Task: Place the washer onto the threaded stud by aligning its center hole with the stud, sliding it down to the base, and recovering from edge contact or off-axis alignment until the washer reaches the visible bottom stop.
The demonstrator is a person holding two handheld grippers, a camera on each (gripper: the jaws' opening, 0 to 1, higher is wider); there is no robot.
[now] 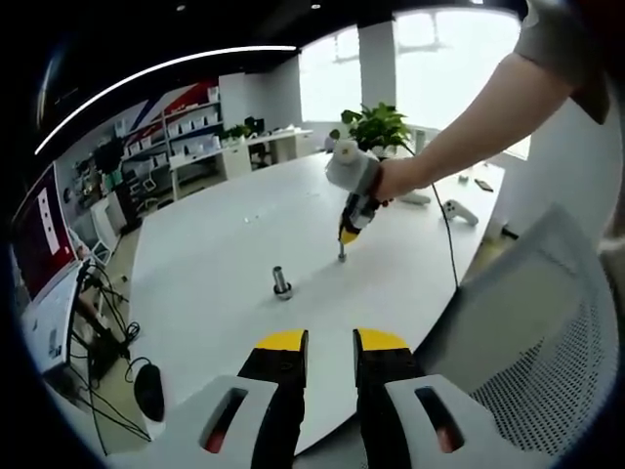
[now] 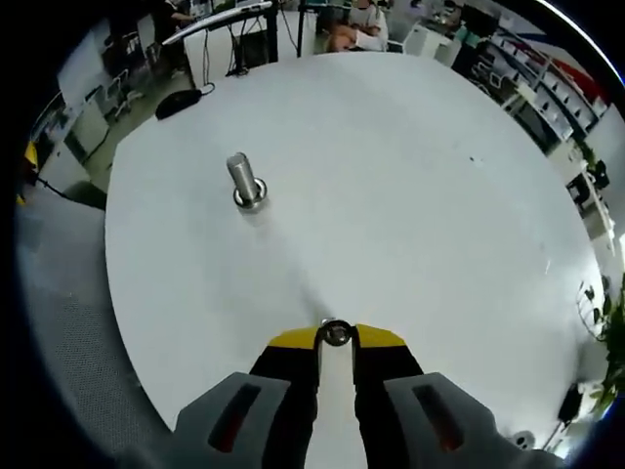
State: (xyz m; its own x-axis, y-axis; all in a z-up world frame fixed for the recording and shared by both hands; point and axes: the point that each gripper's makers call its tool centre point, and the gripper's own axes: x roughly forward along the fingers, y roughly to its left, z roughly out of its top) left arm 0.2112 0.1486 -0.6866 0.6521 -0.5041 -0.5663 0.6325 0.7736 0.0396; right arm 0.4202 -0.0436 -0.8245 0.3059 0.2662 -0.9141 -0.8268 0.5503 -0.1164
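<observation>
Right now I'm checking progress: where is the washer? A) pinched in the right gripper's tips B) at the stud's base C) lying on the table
A: the washer sits between the right gripper's tips, apart from the stud.

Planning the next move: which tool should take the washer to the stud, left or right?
Right. The right tool already pinches the washer at its tips, above the white table, with the threaded stud standing upright ahead of it. The left tool looks empty and sits back at the table edge.
</observation>
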